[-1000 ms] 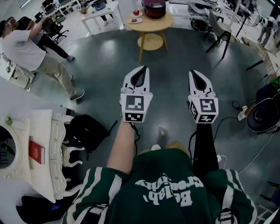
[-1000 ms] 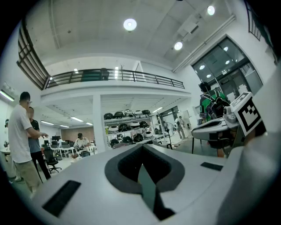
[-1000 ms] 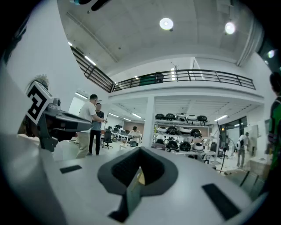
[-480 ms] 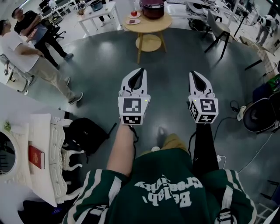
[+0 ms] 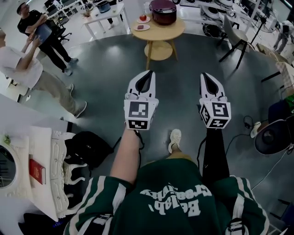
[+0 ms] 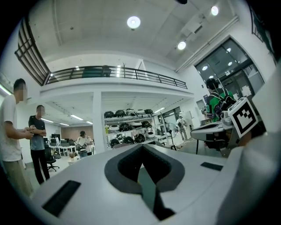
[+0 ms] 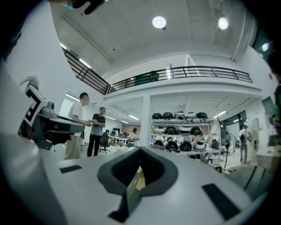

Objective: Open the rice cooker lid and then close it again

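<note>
The rice cooker (image 5: 164, 11), dark maroon with its lid down, stands on a round wooden table (image 5: 161, 30) far ahead at the top of the head view. My left gripper (image 5: 149, 72) and right gripper (image 5: 205, 75) are held side by side, level, over the grey floor and well short of the table. Both are shut with nothing between the jaws. In the left gripper view the left gripper (image 6: 141, 148) shows only a thin slit, and the right gripper (image 7: 139, 151) looks the same in the right gripper view. The cooker is hidden behind the jaws in both gripper views.
Small plates (image 5: 143, 20) with something red sit beside the cooker. Two people (image 5: 34, 41) stand at the left. A white desk (image 5: 106, 13) is at the back left, a chair (image 5: 233, 37) at the right, a black bag (image 5: 90, 147) and white ornate furniture (image 5: 48, 158) at the lower left.
The table and cooker have slid lower in the head view as the person walks towards them; a shoe now shows below the grippers. Both grippers went forward together, still shut.
</note>
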